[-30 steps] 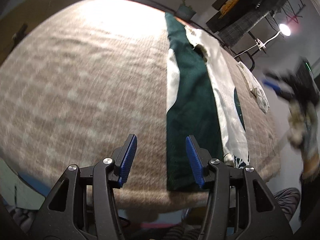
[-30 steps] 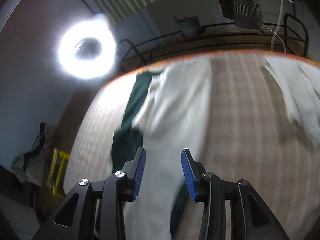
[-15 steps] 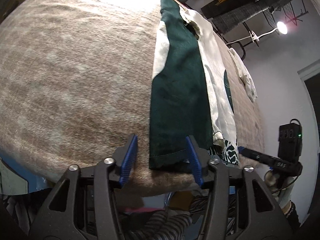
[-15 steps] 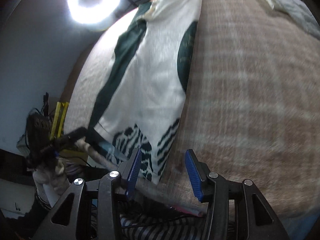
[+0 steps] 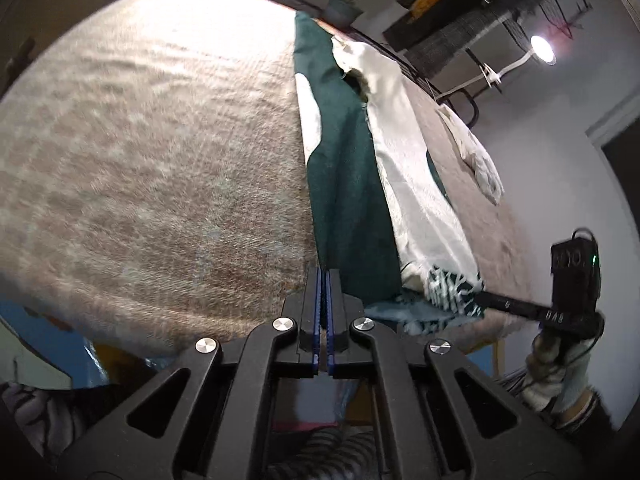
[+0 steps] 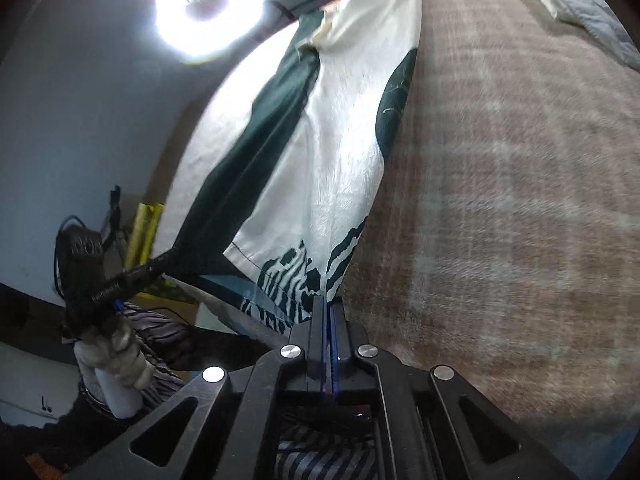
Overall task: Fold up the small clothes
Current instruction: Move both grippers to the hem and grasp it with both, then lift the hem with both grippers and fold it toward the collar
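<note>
- Left tongs [image 5: 324, 280] are pressed together on the near hem of the dark green and cream fabric garment [image 5: 352, 184]; right tongs [image 6: 329, 308] pinch its zebra-patterned corner.
- It lies lengthwise on the brown checked woollen blanket [image 5: 160, 160].
- Likely light, limp and drapey; the hem corners suit gripping.

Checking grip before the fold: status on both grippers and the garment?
Left gripper shut on garment's green corner. Right gripper shut on patterned corner. Nothing in the way.
</note>
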Action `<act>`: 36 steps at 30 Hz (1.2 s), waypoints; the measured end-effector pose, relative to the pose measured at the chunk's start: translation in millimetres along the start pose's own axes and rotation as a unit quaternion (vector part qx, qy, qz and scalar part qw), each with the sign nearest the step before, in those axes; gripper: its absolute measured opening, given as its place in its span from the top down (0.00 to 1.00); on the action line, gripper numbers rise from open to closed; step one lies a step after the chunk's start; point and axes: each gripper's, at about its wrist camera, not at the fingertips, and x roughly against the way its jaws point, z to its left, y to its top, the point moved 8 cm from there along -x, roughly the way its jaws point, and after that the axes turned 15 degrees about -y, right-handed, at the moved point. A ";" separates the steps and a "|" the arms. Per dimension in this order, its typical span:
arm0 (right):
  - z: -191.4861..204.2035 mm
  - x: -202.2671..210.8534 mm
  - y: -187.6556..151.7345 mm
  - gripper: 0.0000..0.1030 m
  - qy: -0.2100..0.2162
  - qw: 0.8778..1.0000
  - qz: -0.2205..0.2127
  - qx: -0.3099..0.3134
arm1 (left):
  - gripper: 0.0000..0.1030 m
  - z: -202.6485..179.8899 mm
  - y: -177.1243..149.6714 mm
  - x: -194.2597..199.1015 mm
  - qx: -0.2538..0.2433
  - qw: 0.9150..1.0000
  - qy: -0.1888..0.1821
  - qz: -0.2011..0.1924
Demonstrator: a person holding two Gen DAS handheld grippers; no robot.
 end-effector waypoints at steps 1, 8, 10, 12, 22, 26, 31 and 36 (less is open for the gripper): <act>-3.3 0.4 -1.6 1.00 -0.004 1.000 0.000 0.002 | 1.00 2.2 -1.4 -1.5 -0.003 1.000 0.005 0.005; -15.0 -30.7 -9.6 1.00 -0.021 0.999 0.043 -0.010 | 1.00 37.8 -13.6 -24.3 0.048 0.998 0.004 0.041; -11.4 -26.3 -7.8 0.97 -0.022 0.999 0.036 0.000 | 1.00 37.7 -11.2 -18.9 0.049 0.998 -0.002 0.032; -10.8 -20.1 -6.3 0.92 -0.010 1.000 0.030 0.001 | 0.88 37.1 -7.3 -13.8 0.039 0.999 0.005 0.029; -9.5 -26.4 -4.3 0.76 0.023 0.999 0.042 -0.018 | 0.87 34.1 -9.5 -28.6 0.043 0.998 -0.005 0.052; 0.4 -35.7 -6.1 0.95 0.043 0.997 0.060 -0.017 | 0.98 29.3 -10.1 -36.8 0.041 0.997 -0.012 0.064; 5.5 -26.3 8.4 1.00 0.067 0.997 0.039 -0.028 | 1.00 17.7 3.2 -34.8 0.035 0.997 -0.027 0.057; -0.1 -13.7 30.2 1.00 0.089 0.994 0.014 -0.055 | 1.00 8.2 34.0 -30.2 0.024 0.998 -0.033 0.043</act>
